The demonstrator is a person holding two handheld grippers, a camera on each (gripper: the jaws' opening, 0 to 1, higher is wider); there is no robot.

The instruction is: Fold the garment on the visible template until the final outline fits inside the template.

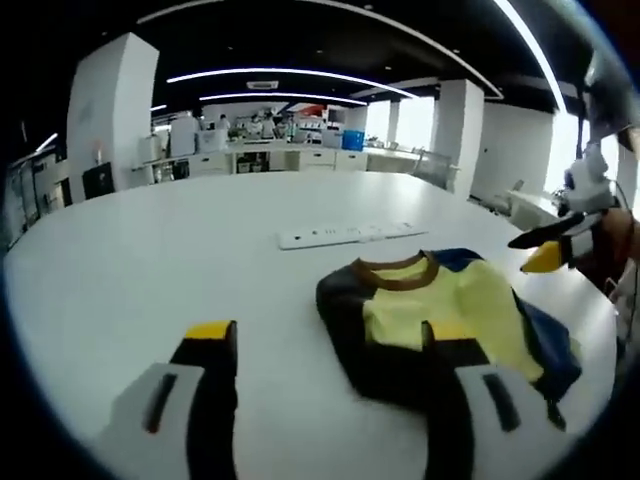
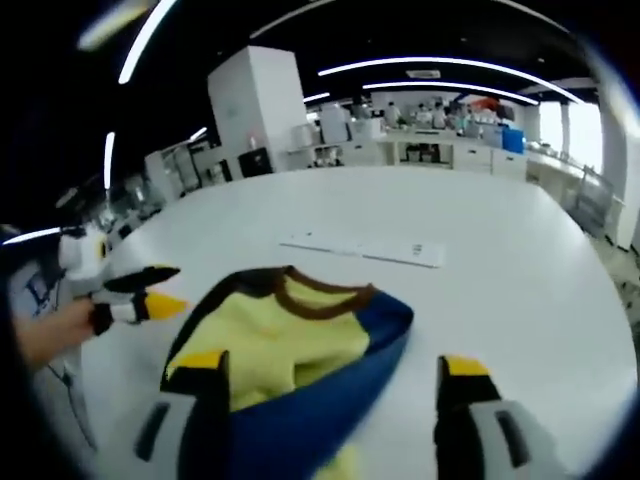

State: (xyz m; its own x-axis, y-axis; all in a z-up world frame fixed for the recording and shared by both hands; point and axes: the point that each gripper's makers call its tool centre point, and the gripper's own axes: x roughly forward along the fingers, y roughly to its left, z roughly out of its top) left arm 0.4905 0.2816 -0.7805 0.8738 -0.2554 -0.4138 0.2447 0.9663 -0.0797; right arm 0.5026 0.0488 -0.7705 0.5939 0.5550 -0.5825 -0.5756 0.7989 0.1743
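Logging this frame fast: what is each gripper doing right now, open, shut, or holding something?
Left gripper: open, holding nothing, jaws set wide above the table.
Right gripper: open, holding nothing, jaws either side of the folded garment.

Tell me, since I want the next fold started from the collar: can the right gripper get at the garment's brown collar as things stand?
Probably yes. The right gripper is open over the garment, and the brown collar lies just ahead with nothing covering it.

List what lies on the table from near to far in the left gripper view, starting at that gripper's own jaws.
Left gripper with its jaws apart, then the folded garment with its brown collar facing away, then the long white power strip, then the bare table running to its far edge.
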